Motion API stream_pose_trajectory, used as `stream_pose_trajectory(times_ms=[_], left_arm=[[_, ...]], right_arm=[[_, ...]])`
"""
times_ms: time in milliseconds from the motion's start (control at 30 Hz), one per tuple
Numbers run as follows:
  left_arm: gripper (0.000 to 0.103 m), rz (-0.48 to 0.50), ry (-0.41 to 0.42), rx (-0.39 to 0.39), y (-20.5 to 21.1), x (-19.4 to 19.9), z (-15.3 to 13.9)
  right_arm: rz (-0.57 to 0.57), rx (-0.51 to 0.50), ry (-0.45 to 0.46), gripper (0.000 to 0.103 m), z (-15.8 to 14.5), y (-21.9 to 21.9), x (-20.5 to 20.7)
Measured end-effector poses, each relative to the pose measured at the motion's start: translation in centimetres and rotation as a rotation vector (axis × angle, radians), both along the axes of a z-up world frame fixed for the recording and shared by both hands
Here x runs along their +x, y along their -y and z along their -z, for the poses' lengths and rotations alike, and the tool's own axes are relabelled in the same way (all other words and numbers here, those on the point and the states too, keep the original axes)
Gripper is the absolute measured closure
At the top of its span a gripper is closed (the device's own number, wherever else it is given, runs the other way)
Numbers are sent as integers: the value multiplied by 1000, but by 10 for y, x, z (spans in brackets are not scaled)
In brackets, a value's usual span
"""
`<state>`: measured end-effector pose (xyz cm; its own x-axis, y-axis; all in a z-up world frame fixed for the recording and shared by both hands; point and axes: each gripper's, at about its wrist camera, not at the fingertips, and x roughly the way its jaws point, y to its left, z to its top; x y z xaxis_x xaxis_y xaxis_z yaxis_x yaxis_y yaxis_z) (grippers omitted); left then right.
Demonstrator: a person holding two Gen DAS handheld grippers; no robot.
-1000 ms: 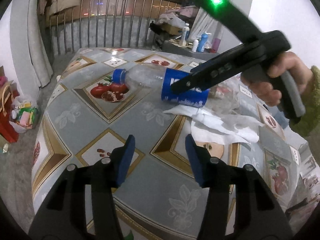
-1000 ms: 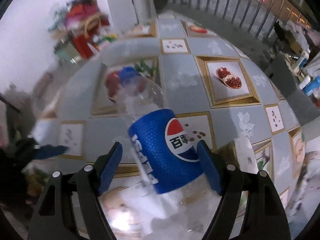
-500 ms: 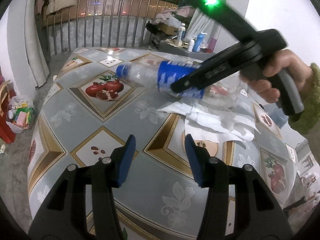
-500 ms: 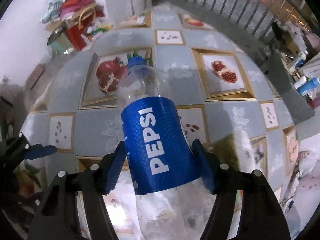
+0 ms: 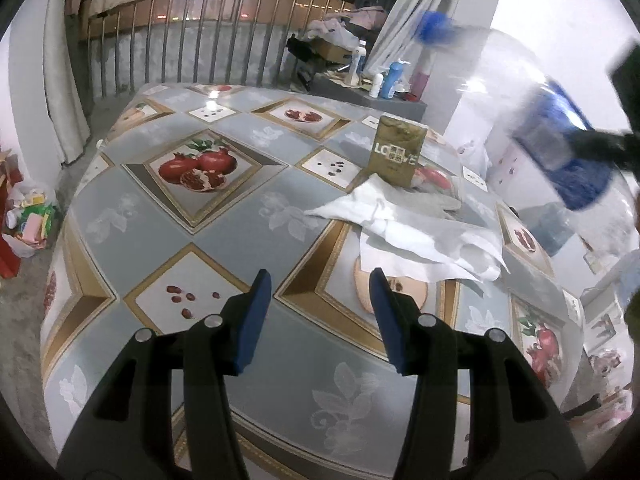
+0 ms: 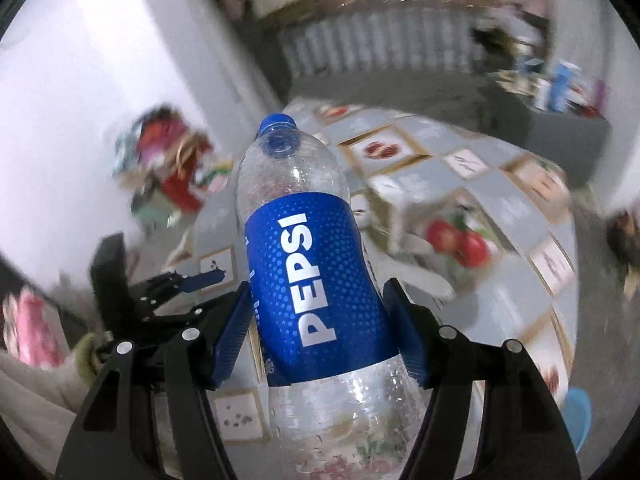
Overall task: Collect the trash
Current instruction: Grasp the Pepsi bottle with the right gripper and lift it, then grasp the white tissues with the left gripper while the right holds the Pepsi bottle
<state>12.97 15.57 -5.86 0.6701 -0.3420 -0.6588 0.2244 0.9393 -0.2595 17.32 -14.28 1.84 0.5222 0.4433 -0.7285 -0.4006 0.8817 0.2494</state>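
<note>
My right gripper [image 6: 320, 328] is shut on an empty clear Pepsi bottle [image 6: 312, 280] with a blue label and blue cap, held up in the air, cap pointing away. The bottle also shows blurred at the upper right of the left wrist view [image 5: 560, 152]. My left gripper [image 5: 320, 320] is open and empty, low over the near part of the table [image 5: 160, 220]. It also shows at the left of the right wrist view [image 6: 188, 280]. Crumpled white tissue paper [image 5: 404, 228] lies on the table beyond it. A gold carton [image 5: 398, 152] stands behind the tissue.
The table wears a grey cloth with pomegranate prints. A pile of bags [image 5: 28, 220] sits on the floor at the left. A railing [image 5: 220, 32] runs behind, and a side shelf with several bottles [image 5: 384, 80] stands at the back right.
My right gripper has lifted the Pepsi bottle off the table and swung it up and to the right. The gold carton, hidden before, is in view. My left gripper has barely moved.
</note>
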Motion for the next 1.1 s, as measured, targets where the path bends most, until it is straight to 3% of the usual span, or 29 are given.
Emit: stream_pose_trajectory(times_ms=[167, 400, 733, 867, 1000, 1033, 1100], left_arm=[[55, 35, -7, -29, 9, -2, -3], [55, 115, 1, -86, 30, 0, -13], [55, 282, 12, -59, 89, 13, -22], [55, 354, 5, -4, 119, 28, -19], [55, 388, -62, 113, 145, 41, -4], [57, 389, -78, 129, 149, 44, 0], [74, 397, -89, 147, 152, 45, 3]], right_arm=[[229, -14, -26, 38, 27, 41, -29], [447, 39, -189, 38, 90, 67, -32], [450, 23, -235, 37, 116, 60, -24], [433, 27, -234, 37, 116, 61, -27], [436, 55, -233, 37, 119, 65, -27], [436, 59, -232, 37, 119, 66, -29], [432, 67, -231, 37, 120, 68, -30]])
